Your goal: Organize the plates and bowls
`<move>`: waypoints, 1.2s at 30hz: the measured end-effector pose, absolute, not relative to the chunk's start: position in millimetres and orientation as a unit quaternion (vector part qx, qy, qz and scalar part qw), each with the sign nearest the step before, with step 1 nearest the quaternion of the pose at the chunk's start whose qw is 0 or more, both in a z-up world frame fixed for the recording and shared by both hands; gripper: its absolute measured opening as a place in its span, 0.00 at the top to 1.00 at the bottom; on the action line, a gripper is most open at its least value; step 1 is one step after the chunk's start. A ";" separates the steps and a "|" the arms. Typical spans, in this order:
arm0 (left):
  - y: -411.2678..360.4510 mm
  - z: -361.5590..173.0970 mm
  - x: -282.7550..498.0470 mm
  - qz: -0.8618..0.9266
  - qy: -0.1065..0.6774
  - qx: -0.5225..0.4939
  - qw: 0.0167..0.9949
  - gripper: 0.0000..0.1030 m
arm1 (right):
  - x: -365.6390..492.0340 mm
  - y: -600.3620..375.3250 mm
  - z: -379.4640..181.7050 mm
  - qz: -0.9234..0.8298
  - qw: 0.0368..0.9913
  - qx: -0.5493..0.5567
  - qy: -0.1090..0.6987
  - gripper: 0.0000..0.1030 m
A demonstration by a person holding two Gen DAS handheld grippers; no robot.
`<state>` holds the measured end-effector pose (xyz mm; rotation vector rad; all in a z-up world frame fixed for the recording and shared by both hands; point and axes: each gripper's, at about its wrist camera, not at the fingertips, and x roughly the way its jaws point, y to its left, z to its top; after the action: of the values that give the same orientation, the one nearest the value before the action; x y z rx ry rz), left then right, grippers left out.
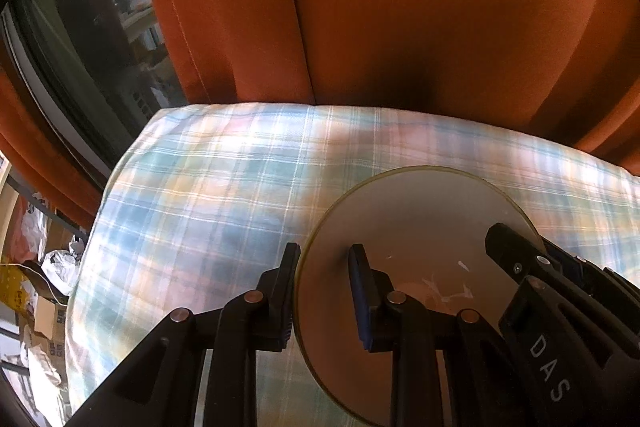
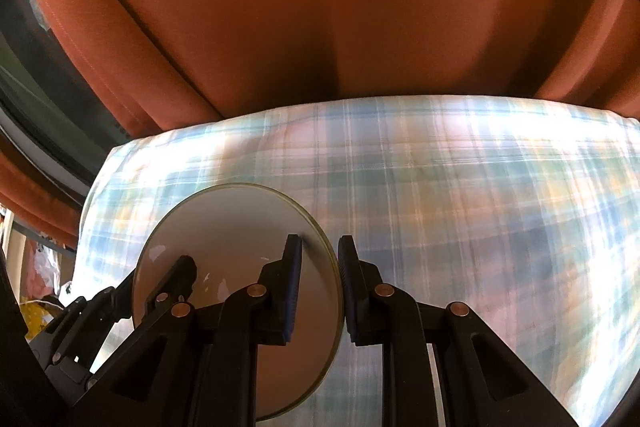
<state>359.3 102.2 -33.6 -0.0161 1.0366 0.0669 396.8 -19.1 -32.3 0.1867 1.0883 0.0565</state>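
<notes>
A round pale plate with a thin olive rim [image 1: 416, 223] lies over the plaid cloth. My left gripper [image 1: 325, 295] straddles its left rim, one finger outside and one over the plate, with a visible gap. My right gripper [image 2: 320, 291] straddles the plate's [image 2: 224, 227] right rim, its fingers close on either side of the edge. Each gripper shows in the other's view: the right one [image 1: 516, 259] over the plate's right side, the left one [image 2: 180, 275] over its left side. No bowl is in view.
The plaid blue-and-green cloth [image 1: 208, 195] covers a soft surface that ends at an orange curtain [image 1: 400, 7] behind. A window [image 1: 100, 27] is at the left. Boxes and bags [image 1: 44, 291] lie on the floor below left.
</notes>
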 end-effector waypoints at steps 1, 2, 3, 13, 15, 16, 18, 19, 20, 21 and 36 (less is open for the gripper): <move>103.3 -29.2 355.0 0.030 0.492 -0.008 0.870 0.78 | 391.9 -17.8 -27.0 0.026 0.853 0.088 0.514 0.78; 105.0 -24.4 350.3 0.028 0.490 -0.009 0.871 0.78 | 388.1 -17.0 -23.1 0.024 0.854 0.088 0.513 0.78; 106.1 -20.0 347.3 0.027 0.488 -0.010 0.873 0.78 | 385.0 -15.4 -19.1 0.023 0.855 0.088 0.511 0.78; 118.4 25.0 299.7 0.008 0.460 -0.017 0.888 0.78 | 335.8 -2.6 31.7 0.007 0.872 0.083 0.482 0.78; 120.9 34.9 287.2 0.002 0.452 -0.018 0.892 0.78 | 324.4 -0.1 41.7 0.004 0.876 0.082 0.475 0.78; 121.8 39.2 281.5 -0.002 0.449 -0.018 0.893 0.78 | 316.1 1.0 48.8 0.001 0.879 0.082 0.469 0.78; 122.6 47.3 270.4 -0.009 0.442 -0.018 0.897 0.77 | 305.3 2.6 57.5 -0.004 0.883 0.082 0.463 0.78; 123.5 49.9 266.8 -0.013 0.439 -0.017 0.898 0.78 | 298.6 3.3 62.4 -0.007 0.885 0.082 0.458 0.78; 123.1 52.4 261.6 -0.018 0.437 -0.017 0.899 0.78 | 291.1 3.6 67.1 -0.011 0.887 0.082 0.454 0.78; 122.9 54.9 256.1 -0.022 0.434 -0.016 0.900 0.78 | 285.4 4.0 70.7 -0.015 0.889 0.083 0.451 0.78; 88.2 64.6 191.0 -0.037 0.418 -0.002 0.908 0.78 | 204.0 -17.9 93.0 -0.034 0.899 0.086 0.429 0.78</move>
<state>191.0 88.2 64.6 -0.0046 0.8625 -0.0771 204.0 -17.9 93.0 0.1778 0.8884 -0.0704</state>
